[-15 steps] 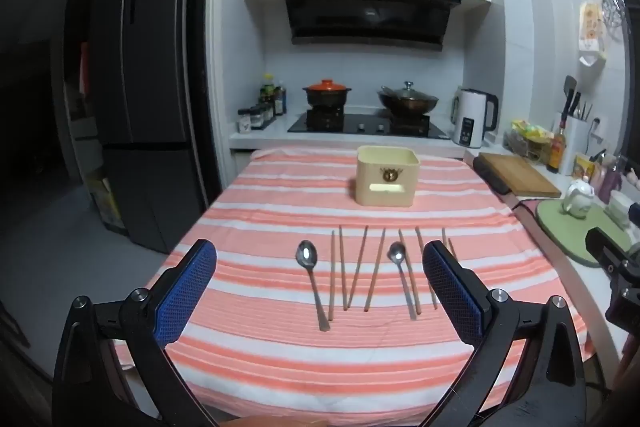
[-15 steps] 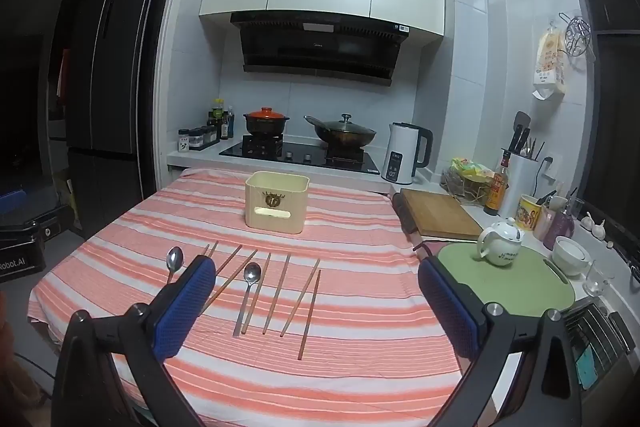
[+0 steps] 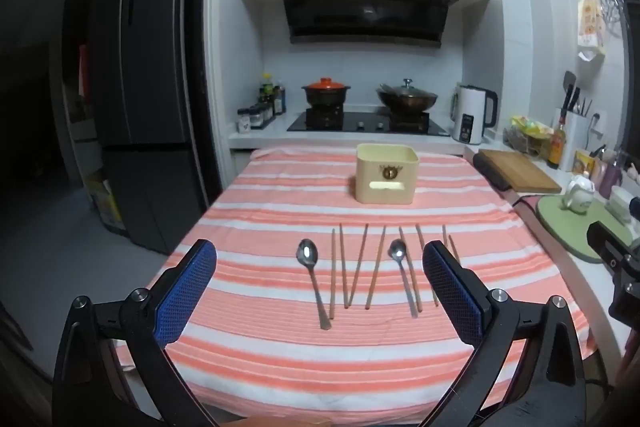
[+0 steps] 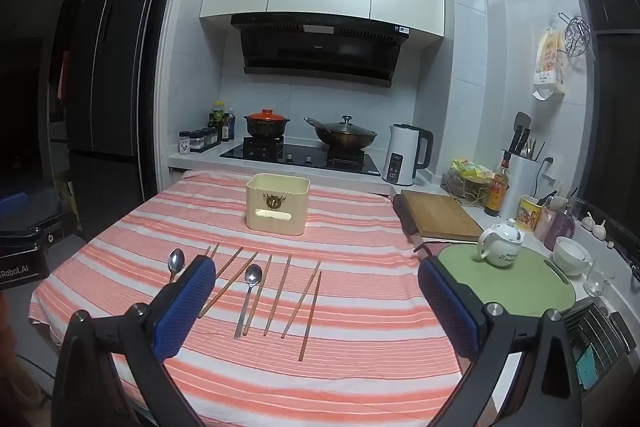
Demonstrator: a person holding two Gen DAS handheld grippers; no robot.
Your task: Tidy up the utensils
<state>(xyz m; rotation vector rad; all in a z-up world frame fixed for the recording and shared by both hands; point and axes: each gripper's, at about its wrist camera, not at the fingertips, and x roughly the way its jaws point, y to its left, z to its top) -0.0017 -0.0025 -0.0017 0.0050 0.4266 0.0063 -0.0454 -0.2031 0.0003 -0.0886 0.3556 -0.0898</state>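
Two metal spoons and several wooden chopsticks lie in a row on the striped tablecloth (image 3: 360,359). In the left wrist view the larger spoon (image 3: 313,282) is at the row's left and the smaller spoon (image 3: 403,277) sits among the chopsticks (image 3: 359,269). A cream utensil box (image 3: 386,173) stands upright beyond them. My left gripper (image 3: 320,287) hangs open above the near table edge, nothing between its fingers. My right gripper (image 4: 316,303) is open too, held short of the small spoon (image 4: 249,293) and chopsticks (image 4: 302,307); the box (image 4: 278,203) stands farther back.
A wooden cutting board (image 4: 440,215), a green mat (image 4: 516,283) with a white teapot (image 4: 502,243), a bowl and jars line the counter to the right. Stove, pots and kettle (image 4: 404,154) stand behind the table. A dark fridge (image 3: 136,107) rises at the left.
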